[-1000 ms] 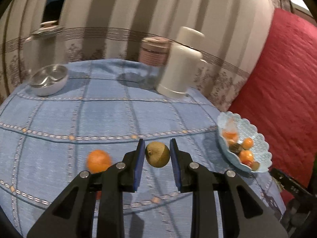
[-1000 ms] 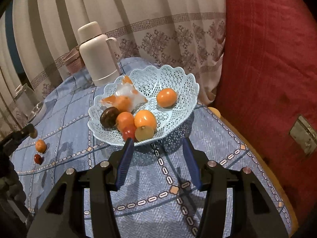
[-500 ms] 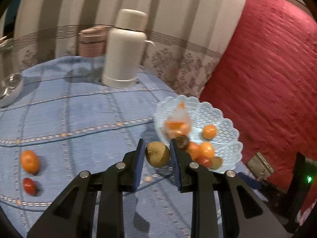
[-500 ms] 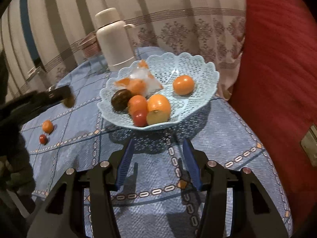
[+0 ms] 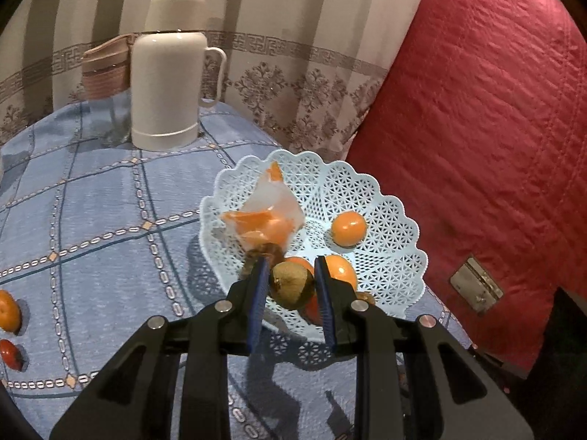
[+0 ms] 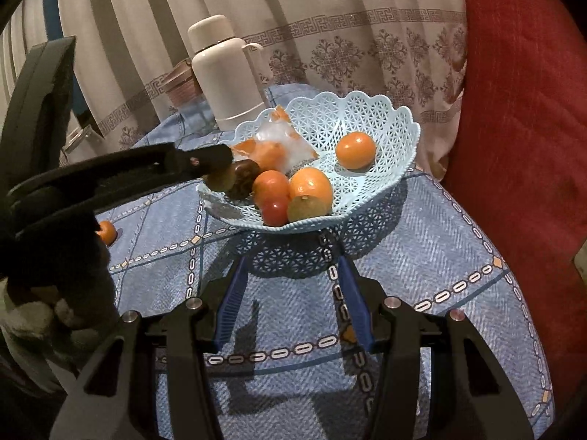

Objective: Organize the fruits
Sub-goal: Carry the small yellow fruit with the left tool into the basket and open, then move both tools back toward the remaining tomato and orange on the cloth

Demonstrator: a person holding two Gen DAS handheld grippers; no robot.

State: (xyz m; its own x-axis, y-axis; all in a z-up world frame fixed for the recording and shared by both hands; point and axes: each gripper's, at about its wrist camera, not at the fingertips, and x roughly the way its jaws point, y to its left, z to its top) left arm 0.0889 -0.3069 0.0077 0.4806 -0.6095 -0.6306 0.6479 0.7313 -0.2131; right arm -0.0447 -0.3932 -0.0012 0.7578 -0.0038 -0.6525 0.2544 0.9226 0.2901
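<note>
Left gripper, jaws clamped on a brownish-green fruit, holds it over the near-left rim of the lattice basket, ready to drop in. Right gripper hovers near the bench, jaws partly open, empty. An orange and a red fruit wait far left.

— What sort of place is shown?

— A home, likely a living or dining room. A table is covered with a blue checked tablecloth, and patterned curtains are hung behind it.

— What else is seen?

— A white thermos and a lace-like fruit bowl are set out, and red quilted upholstery is seen just beside the table.
</note>
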